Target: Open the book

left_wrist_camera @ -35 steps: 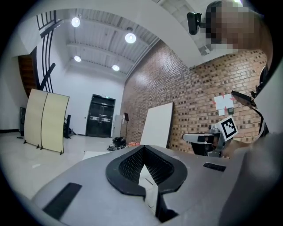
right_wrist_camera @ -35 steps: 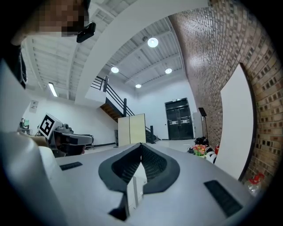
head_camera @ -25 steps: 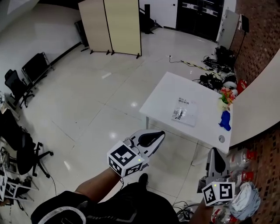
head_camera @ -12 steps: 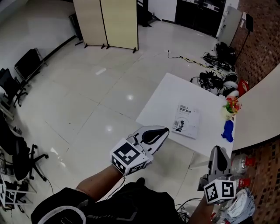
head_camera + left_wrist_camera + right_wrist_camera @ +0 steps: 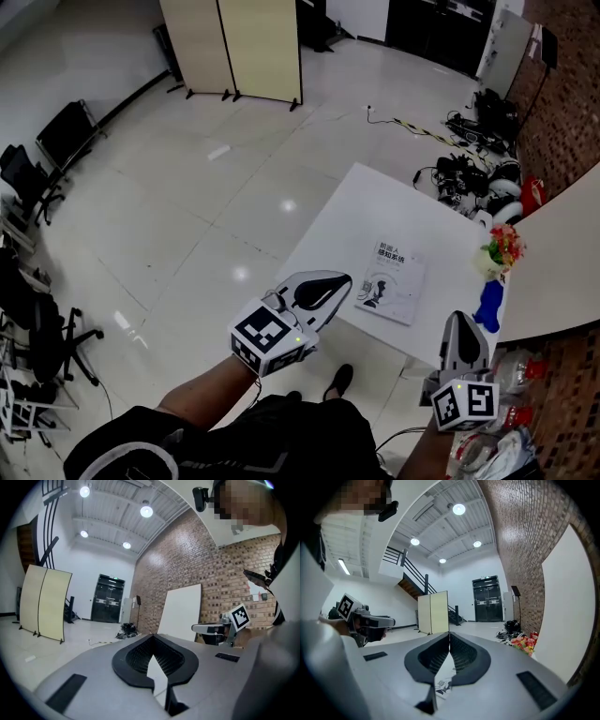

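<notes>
- Floor (image 5: pixel 187 187): loads of open tile on the left side of things. The folding screen (image 5: pixel 234 47) and the cable pile (image 5: pixel 473 155) sit well away, so nothing crowds an approach from that side.
- Surface (image 5: pixel 375 202): white and mostly bare, and the near edge is the one to watch. Anything shoved toward the person goes straight off it.
- Book (image 5: pixel 389 281): lies closed, cover up, close to that near edge and well apart from both grippers. My guess is the opening hasn't started yet.
- Left gripper (image 5: pixel 342 279): jaws are together with nothing in them. It hangs off the near-left corner of the surface, not over the book.
- Right gripper (image 5: pixel 461 319): jaws pressed together too, empty, short of the near edge. Its own view looks over the cover.
- Risk one, imo: with the jaws closed, a tip has to catch the cover's edge. If it skids instead, the whole book slides, and there isn't much surface left on the near side.
- Risk two: lifting the cover without pinning the rest probably drags or flips the book.
- Flowers (image 5: pixel 504 246) and a blue object (image 5: pixel 487 305): they stand along the right edge, near the book but not touching. A wide sweep by the right gripper could knock them, so the room to move is on the left.
</notes>
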The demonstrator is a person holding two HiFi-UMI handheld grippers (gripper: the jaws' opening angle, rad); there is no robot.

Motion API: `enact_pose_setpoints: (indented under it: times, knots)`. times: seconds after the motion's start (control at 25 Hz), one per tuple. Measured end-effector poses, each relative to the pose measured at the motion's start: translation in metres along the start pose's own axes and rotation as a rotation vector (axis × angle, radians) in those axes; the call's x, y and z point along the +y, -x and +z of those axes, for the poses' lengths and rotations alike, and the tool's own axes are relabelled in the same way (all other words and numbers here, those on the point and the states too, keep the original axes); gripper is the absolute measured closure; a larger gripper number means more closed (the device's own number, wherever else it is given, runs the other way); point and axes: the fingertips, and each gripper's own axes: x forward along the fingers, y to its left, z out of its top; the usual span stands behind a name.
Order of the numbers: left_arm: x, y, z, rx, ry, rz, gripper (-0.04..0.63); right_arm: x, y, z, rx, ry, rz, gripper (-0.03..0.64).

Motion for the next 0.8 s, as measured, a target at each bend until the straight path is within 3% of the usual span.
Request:
enact_pose_setpoints:
  times: [0.2,0.44,0.52,0.72,0.8]
  knots:
    - [0.015,-0.048,-0.001,0.036,-0.029,0.051,0.597,-0.052,-0.049,-0.022,0.077,-0.002,0.015,0.617]
    - [0.036,-0.096,-0.028,0.086,0.0,0.109,0.597,-0.099,-0.098,-0.068,0.161,-0.064,0.029,0.615]
    - [0.044,-0.108,-0.041,0.113,0.017,0.119,0.597,-0.104,-0.112,-0.089,0.21,-0.096,0.054,0.534]
    - [0.066,-0.131,-0.085,0.194,0.038,0.12,0.597,-0.106,-0.141,-0.15,0.36,-0.15,0.079,0.521]
    - [0.081,-0.138,-0.112,0.238,0.061,0.133,0.597,-0.106,-0.152,-0.181,0.441,-0.201,0.08,0.415]
